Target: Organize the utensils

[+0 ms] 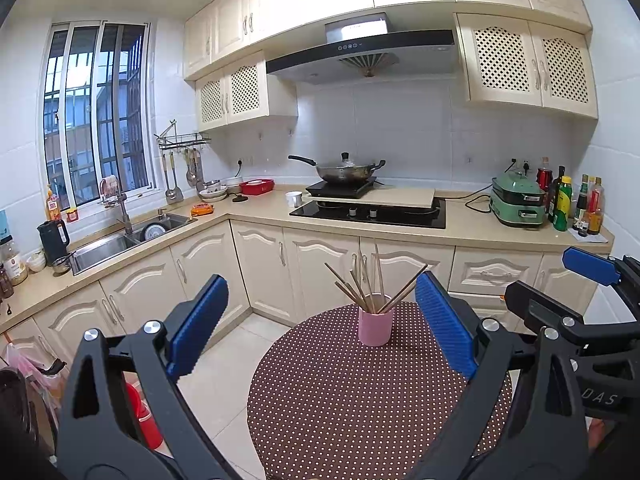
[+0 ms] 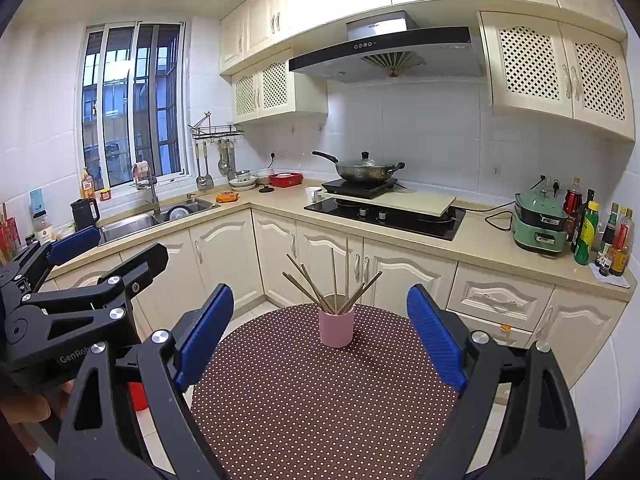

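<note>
A pink cup (image 1: 375, 326) stands upright on a round table with a brown dotted cloth (image 1: 344, 400). Several wooden chopsticks (image 1: 370, 284) stand fanned out in the cup. The cup (image 2: 336, 327) and chopsticks (image 2: 334, 280) also show in the right wrist view, on the same table (image 2: 320, 408). My left gripper (image 1: 320, 328) is open and empty, held above the table's near side, apart from the cup. My right gripper (image 2: 320, 332) is open and empty at a like height. Each gripper shows at the edge of the other's view, the right one (image 1: 560, 292) and the left one (image 2: 84, 256).
Cream kitchen cabinets and a beige counter (image 1: 256, 208) run behind the table. On the counter are a wok on a hob (image 1: 344, 172), a sink (image 1: 120, 240), a green cooker (image 1: 518, 200) and bottles (image 1: 576, 204). A red bucket (image 1: 144, 420) stands on the floor at the left.
</note>
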{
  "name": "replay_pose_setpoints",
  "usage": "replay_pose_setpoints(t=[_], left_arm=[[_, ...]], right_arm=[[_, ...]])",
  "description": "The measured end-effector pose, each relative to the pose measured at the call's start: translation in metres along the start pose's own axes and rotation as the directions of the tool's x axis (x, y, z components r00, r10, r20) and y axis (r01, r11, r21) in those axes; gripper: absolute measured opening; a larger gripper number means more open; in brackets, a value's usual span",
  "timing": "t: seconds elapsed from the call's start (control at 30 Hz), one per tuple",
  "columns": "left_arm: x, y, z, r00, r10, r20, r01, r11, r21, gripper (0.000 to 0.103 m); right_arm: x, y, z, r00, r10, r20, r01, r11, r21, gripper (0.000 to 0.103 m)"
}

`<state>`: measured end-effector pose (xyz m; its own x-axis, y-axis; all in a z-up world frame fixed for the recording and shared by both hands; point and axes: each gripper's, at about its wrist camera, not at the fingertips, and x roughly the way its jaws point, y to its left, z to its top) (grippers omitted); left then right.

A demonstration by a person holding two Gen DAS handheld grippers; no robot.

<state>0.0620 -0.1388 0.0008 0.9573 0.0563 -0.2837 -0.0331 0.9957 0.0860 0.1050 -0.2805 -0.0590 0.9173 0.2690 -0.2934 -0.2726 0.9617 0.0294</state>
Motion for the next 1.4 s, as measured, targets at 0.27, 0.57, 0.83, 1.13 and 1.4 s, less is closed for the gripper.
replay_pose_setpoints(t=[0.27, 0.57, 0.83, 1.13, 1.4], left_arm=[[0.003, 0.002, 0.0, 1.0, -0.003, -0.004, 0.003, 1.0, -0.001, 0.093], [0.007, 0.004, 0.0, 1.0, -0.001, -0.004, 0.001, 1.0, 0.0, 0.093], [0.01, 0.007, -0.001, 1.0, 0.0, -0.01, 0.0, 1.0, -0.004, 0.093], [0.025, 0.012, -0.003, 0.999, 0.0, -0.036, 0.0, 1.0, -0.001, 0.093], [0.053, 0.024, -0.009, 0.997, -0.012, -0.071, 0.012, 1.0, -0.008, 0.093]], right_arm=[[0.002, 0.002, -0.003, 1.0, -0.002, -0.002, 0.002, 1.0, 0.005, 0.085], [0.003, 0.003, -0.003, 1.0, -0.003, -0.002, 0.003, 1.0, 0.01, 0.085], [0.003, 0.004, -0.003, 1.0, -0.005, -0.006, 0.005, 1.0, 0.01, 0.085], [0.02, 0.007, -0.005, 1.0, -0.009, -0.028, 0.01, 1.0, 0.022, 0.089], [0.047, 0.013, -0.004, 0.998, -0.018, -0.058, 0.02, 0.999, 0.03, 0.089]])
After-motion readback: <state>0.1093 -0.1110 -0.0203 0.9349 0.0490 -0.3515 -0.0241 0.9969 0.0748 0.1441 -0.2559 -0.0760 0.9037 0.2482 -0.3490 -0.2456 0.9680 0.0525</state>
